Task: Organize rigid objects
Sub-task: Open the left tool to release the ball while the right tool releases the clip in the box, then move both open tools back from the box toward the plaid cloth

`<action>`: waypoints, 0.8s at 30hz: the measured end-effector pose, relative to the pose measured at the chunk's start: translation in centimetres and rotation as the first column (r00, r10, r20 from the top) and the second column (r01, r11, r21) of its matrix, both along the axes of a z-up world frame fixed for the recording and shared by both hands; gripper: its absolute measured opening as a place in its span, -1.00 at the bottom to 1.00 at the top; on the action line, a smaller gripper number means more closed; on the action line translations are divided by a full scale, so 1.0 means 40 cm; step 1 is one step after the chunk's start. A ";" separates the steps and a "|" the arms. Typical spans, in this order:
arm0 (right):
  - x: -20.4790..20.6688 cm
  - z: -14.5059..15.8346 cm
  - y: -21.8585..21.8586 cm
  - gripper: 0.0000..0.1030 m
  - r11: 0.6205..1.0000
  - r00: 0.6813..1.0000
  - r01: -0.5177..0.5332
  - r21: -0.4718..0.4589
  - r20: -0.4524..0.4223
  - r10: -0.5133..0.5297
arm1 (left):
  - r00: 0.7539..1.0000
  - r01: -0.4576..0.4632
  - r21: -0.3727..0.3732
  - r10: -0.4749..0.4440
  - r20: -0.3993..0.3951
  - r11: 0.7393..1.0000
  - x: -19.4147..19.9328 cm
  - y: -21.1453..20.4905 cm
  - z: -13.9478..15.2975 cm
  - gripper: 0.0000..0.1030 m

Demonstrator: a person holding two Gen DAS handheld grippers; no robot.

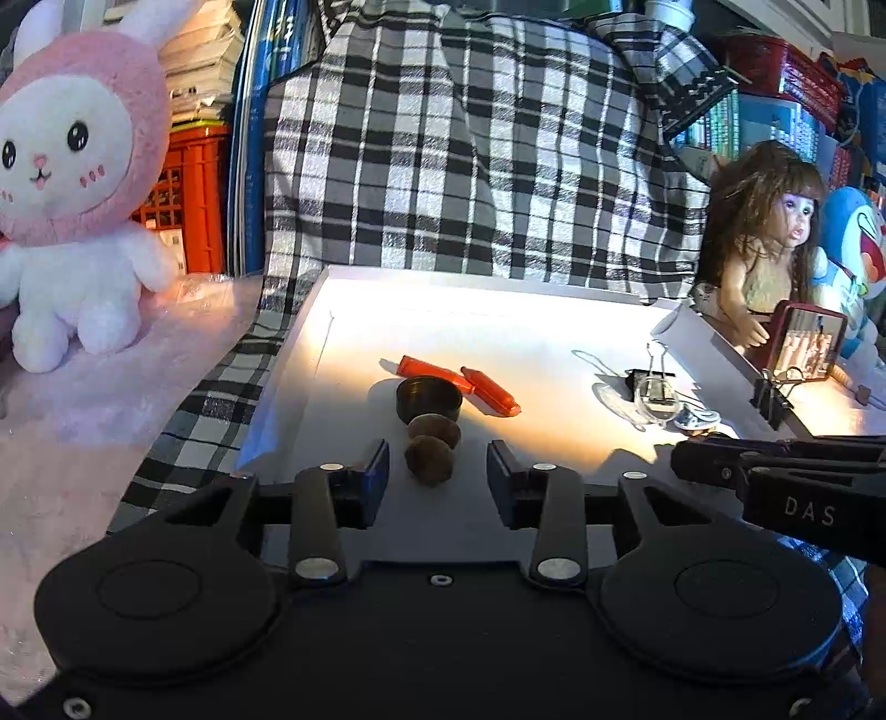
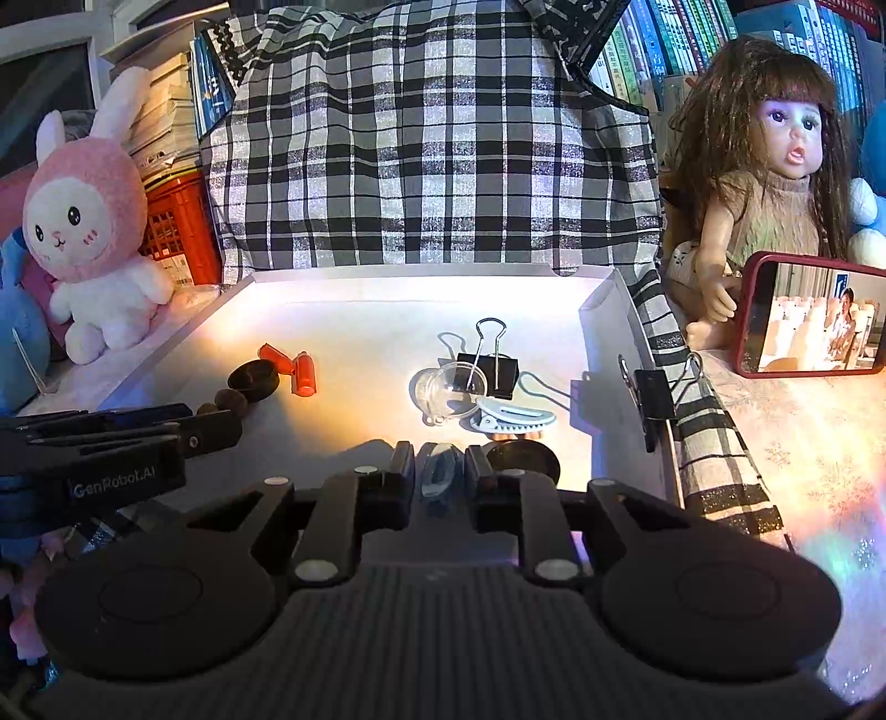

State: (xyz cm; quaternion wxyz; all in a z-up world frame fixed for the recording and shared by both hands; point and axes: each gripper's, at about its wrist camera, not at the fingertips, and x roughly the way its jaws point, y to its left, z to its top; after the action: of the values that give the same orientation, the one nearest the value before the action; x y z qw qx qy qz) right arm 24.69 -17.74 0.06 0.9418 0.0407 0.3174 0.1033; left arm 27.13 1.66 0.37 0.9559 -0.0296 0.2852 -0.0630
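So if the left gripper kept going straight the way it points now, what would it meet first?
Most likely the nearer brown nut, lying between the open fingers of the left gripper, then the second nut and the dark round cap. Depth is uncertain.

Open middle, cluttered flanks

The bare centre of the white shallow cardboard tray [image 2: 598, 310] is left free; passage is blocked leftward by the black round cap [image 2: 253, 379] and orange plastic tubes [image 2: 303, 375], rightward by the black metal binder clip [image 2: 487, 372] and clear plastic dome [image 2: 447, 396].

A black and white checked cloth [image 1: 443, 166] hangs at the back. Books [image 2: 664, 39] fill shelves at the upper right.
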 end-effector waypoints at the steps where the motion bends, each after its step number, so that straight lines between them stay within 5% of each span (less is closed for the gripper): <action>1: -0.002 0.002 -0.001 -0.21 1.000 1.000 0.001 0.002 0.004 -0.001 | 1.000 0.001 0.011 -0.001 0.007 1.000 -0.005 -0.003 0.004 -0.16; 11: -0.044 0.037 0.002 0.22 1.000 0.999 -0.003 -0.014 0.053 0.004 | 0.999 0.030 0.036 -0.032 0.042 0.999 -0.064 -0.025 0.041 0.16; 24: -0.146 0.078 -0.007 0.49 0.998 0.993 -0.029 -0.058 0.111 0.035 | 0.991 0.087 0.078 -0.095 0.099 0.993 -0.199 -0.042 0.092 0.53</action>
State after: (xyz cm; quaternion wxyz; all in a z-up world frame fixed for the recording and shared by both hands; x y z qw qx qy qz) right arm 18.85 -18.01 3.20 0.9571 0.0033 0.2674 0.1116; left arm 19.17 -0.03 4.05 0.9659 0.0220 0.2387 -0.0974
